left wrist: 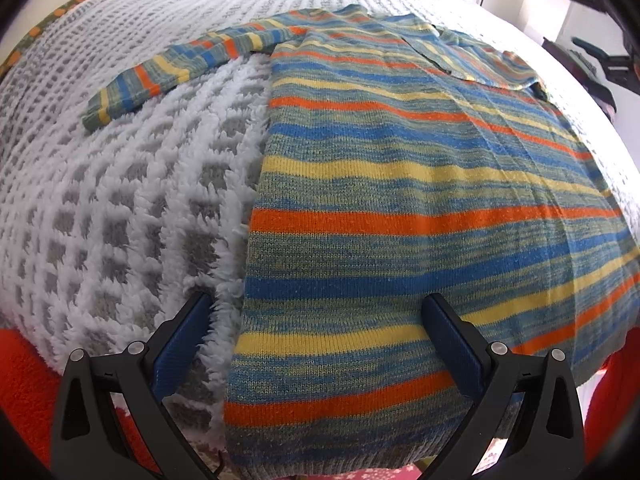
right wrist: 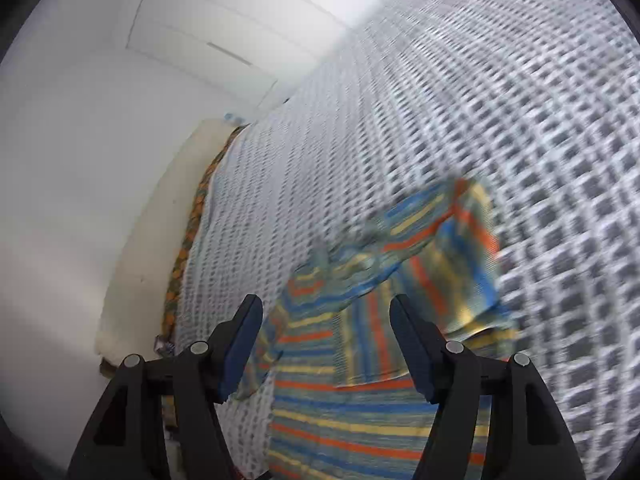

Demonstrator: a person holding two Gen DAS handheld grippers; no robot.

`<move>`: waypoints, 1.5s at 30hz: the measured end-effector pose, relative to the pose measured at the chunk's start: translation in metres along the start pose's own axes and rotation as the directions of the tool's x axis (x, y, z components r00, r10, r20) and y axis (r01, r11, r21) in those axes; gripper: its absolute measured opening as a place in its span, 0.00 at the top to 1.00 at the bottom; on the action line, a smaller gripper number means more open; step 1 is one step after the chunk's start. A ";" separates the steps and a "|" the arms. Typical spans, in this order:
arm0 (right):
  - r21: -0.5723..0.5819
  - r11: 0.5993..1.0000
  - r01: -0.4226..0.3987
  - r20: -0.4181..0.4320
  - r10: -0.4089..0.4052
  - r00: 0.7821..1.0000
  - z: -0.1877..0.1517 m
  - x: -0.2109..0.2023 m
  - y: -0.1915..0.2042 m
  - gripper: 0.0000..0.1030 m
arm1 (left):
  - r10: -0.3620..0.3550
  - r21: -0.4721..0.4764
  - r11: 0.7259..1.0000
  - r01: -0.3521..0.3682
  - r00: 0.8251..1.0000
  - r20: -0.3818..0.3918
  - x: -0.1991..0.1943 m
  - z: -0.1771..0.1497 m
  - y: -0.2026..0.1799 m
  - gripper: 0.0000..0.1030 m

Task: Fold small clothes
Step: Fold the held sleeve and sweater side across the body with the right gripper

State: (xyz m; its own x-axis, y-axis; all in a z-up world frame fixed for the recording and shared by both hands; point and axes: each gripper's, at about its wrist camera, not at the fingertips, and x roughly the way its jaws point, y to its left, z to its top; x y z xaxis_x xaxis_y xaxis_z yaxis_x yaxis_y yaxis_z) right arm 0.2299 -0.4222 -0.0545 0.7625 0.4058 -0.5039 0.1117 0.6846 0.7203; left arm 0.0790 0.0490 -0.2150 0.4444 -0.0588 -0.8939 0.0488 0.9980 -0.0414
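Note:
A striped knit sweater point(left wrist: 420, 184) in blue, orange, yellow and green lies flat on a white and grey fluffy blanket point(left wrist: 120, 208). Its left sleeve point(left wrist: 172, 68) stretches out to the left; the right side is folded over the body point(left wrist: 480, 60). My left gripper point(left wrist: 320, 312) is open, straddling the sweater's lower left edge near the hem. My right gripper point(right wrist: 326, 312) is open and empty, above the sweater's upper part point(right wrist: 400, 272), which looks blurred. The right gripper also shows at the far right of the left wrist view point(left wrist: 600, 60).
The blanket covers a bed point(right wrist: 480, 120) beside a white wall point(right wrist: 80, 160). A patterned orange and green sheet edge point(right wrist: 188, 240) runs along the wall side. Red fabric point(left wrist: 24, 380) lies at the near edge of the bed.

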 end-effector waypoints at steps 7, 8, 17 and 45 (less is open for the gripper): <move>0.007 1.000 0.015 -0.185 -0.014 0.983 0.010 0.043 -0.001 0.35 | 0.019 -0.001 1.000 -0.019 1.000 0.001 0.003 0.002 -0.004 0.00; 0.013 1.000 0.021 -0.214 -0.018 0.977 0.004 0.059 -0.005 0.35 | 0.018 -0.002 1.000 -0.018 1.000 0.001 0.004 0.003 -0.004 0.00; 0.083 0.928 0.364 -0.202 -0.341 0.918 -0.013 0.062 -0.057 0.49 | 0.012 0.001 1.000 -0.012 1.000 0.001 0.003 0.002 -0.003 0.00; -0.233 0.863 0.448 0.200 -0.409 0.890 -0.190 -0.109 -0.018 0.22 | 0.016 -0.004 1.000 -0.016 1.000 0.003 0.003 0.003 -0.004 0.00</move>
State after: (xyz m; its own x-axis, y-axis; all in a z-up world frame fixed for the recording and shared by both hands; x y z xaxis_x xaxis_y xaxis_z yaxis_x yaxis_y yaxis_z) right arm 0.0236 -0.3633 -0.1030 0.7610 -0.0396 -0.6475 0.2899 0.9137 0.2848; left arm 0.0828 0.0451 -0.2166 0.4481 -0.0431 -0.8929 0.0384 0.9988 -0.0289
